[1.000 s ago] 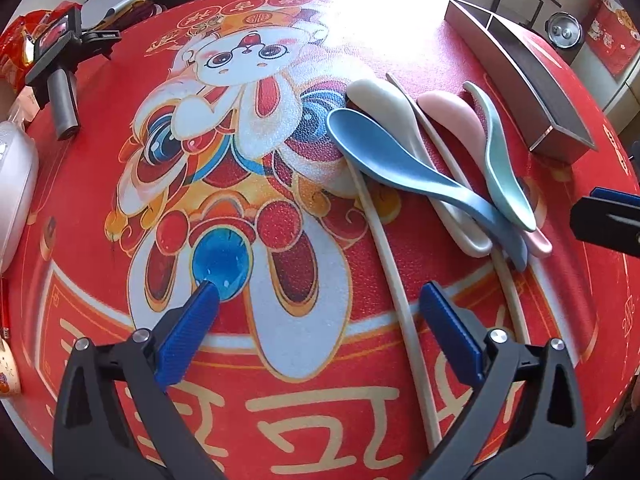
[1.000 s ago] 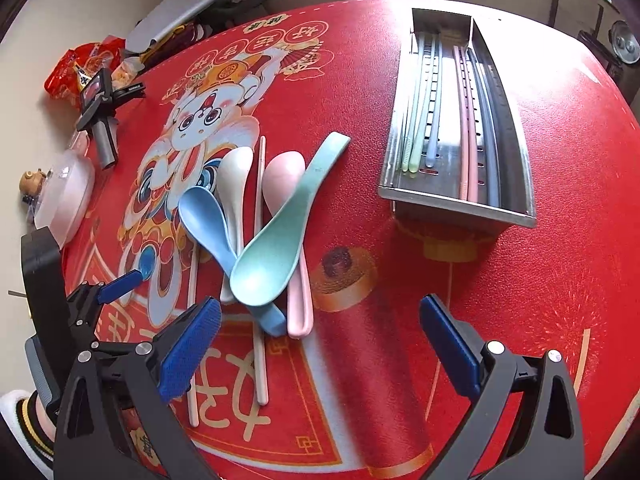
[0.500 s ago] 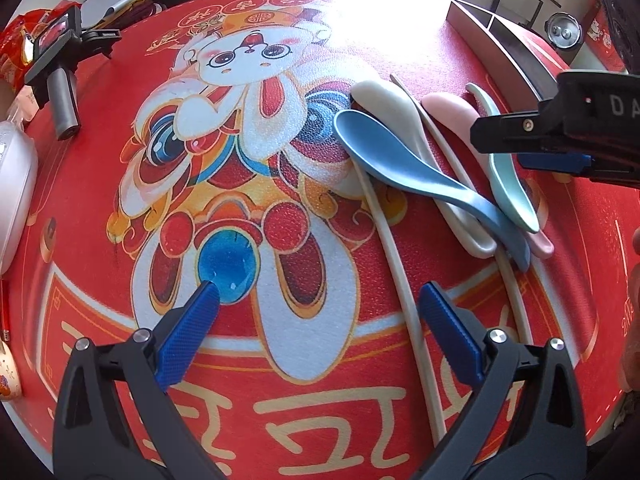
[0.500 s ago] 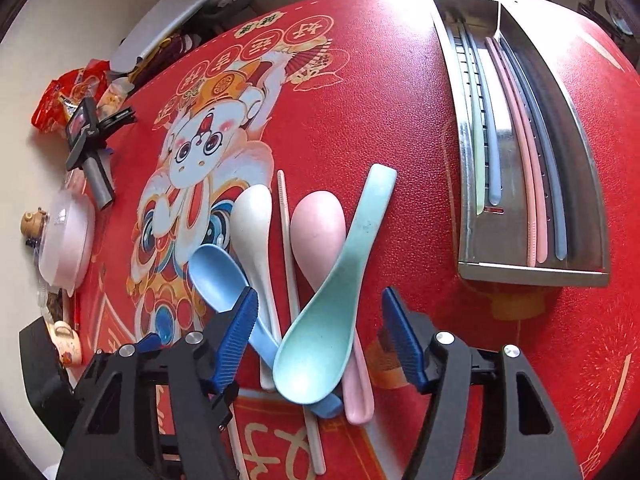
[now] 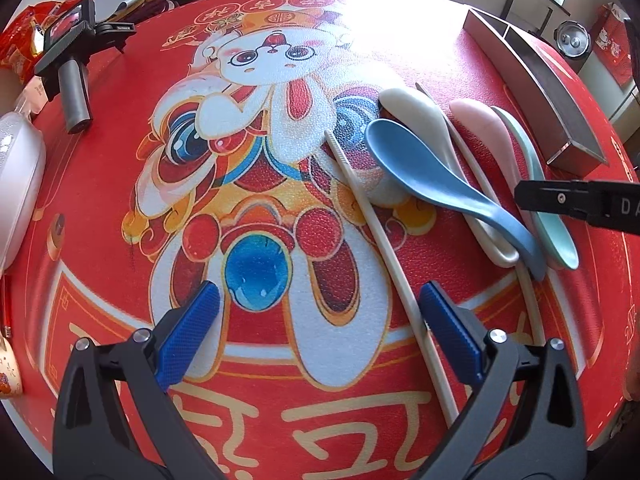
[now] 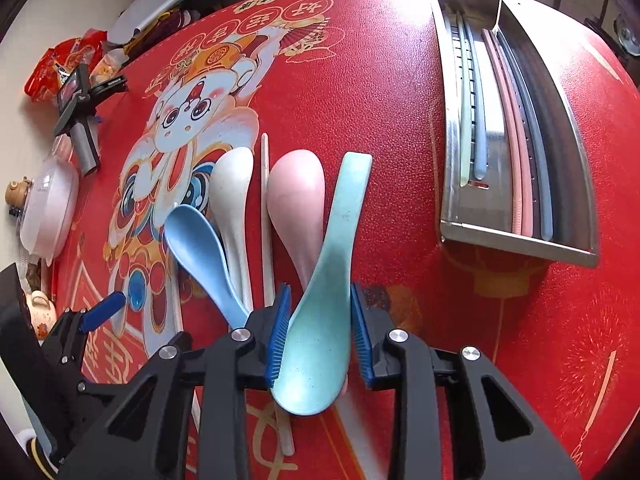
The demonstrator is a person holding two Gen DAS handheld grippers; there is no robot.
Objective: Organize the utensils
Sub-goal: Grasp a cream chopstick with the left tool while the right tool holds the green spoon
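Around the metal tray (image 6: 516, 240), bare red tablecloth (image 6: 380, 92) lies open on the left and near sides, while farther left the spoon cluster (image 6: 256, 216) and a cream chopstick (image 5: 384, 240) block the cloth.

Each tool (image 6: 318, 332) is black, with ribbed blue pads (image 6: 279, 332) (silver screws)

A round worktop (image 6: 400, 120) under a red printed cover carries a steel tray (image 6: 450, 160) holding chopsticks. Left of the tray lie a teal spoon (image 6: 340, 220), a pink spoon (image 6: 296, 196), a cream chopstick (image 6: 265, 200), a white spoon (image 6: 232, 192) and a blue spoon (image 6: 200, 248); further left, near the rim, a black camera handle (image 6: 78, 112) and a lidded pot (image 6: 46, 208)
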